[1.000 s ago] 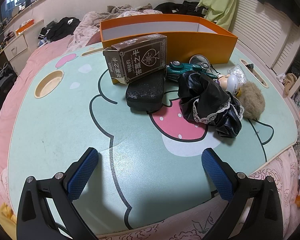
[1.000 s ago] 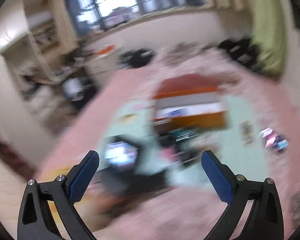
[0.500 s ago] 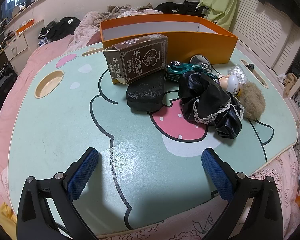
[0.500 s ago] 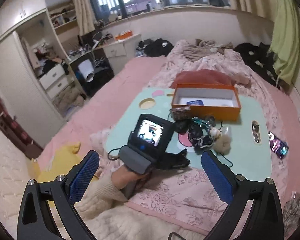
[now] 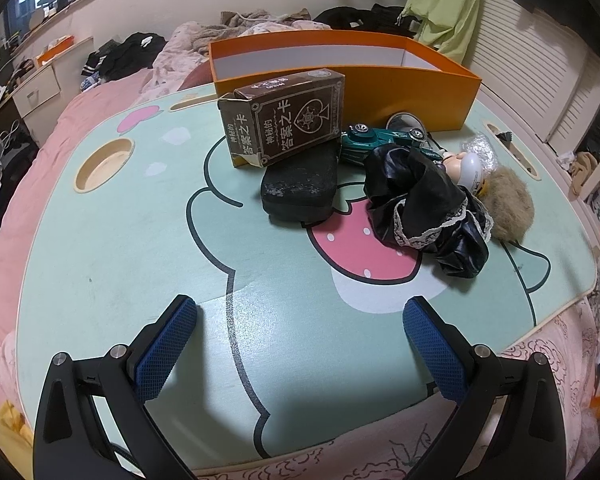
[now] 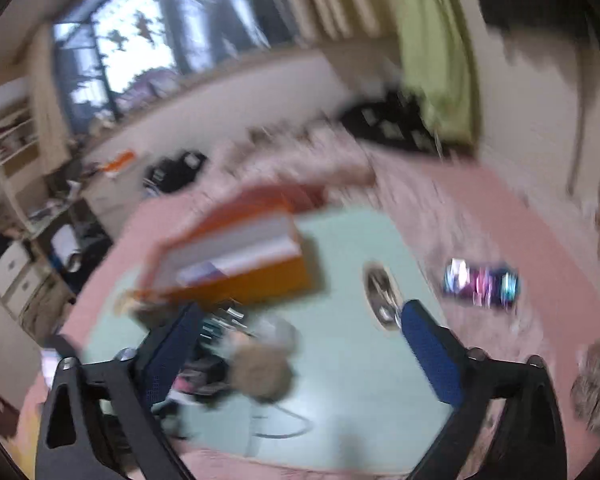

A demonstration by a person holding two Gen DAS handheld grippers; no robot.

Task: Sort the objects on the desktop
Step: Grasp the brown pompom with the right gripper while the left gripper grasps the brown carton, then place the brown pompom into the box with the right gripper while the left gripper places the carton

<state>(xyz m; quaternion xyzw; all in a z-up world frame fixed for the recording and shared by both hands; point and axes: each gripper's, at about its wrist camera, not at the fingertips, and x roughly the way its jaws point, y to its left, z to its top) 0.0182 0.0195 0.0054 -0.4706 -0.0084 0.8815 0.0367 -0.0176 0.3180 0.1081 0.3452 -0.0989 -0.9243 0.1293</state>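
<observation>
An orange box [image 5: 380, 76] stands open at the back of the mint-green table [image 5: 120, 248]. In front of it lie a brown card box [image 5: 288, 120], a black case [image 5: 300, 184], a green toy car [image 5: 384, 140] and a doll in a black dress [image 5: 428, 204] with tan hair. My left gripper [image 5: 296, 332] is open and empty, low over the table's near edge. My right gripper [image 6: 300, 340] is open and empty, above the table's right side; its view is blurred. The orange box [image 6: 244, 264] and the doll's hair [image 6: 260, 368] show there.
The table sits on a pink bed [image 5: 52, 128]. It has a round cup recess [image 5: 104, 164] at the left and a slot [image 6: 380, 292] at the right. A phone [image 6: 480, 284] lies on the bed right of the table. Clothes lie behind the box.
My right gripper has swung down and closer to the table, toward its right side; the view is now blurred. My left gripper has not moved.
</observation>
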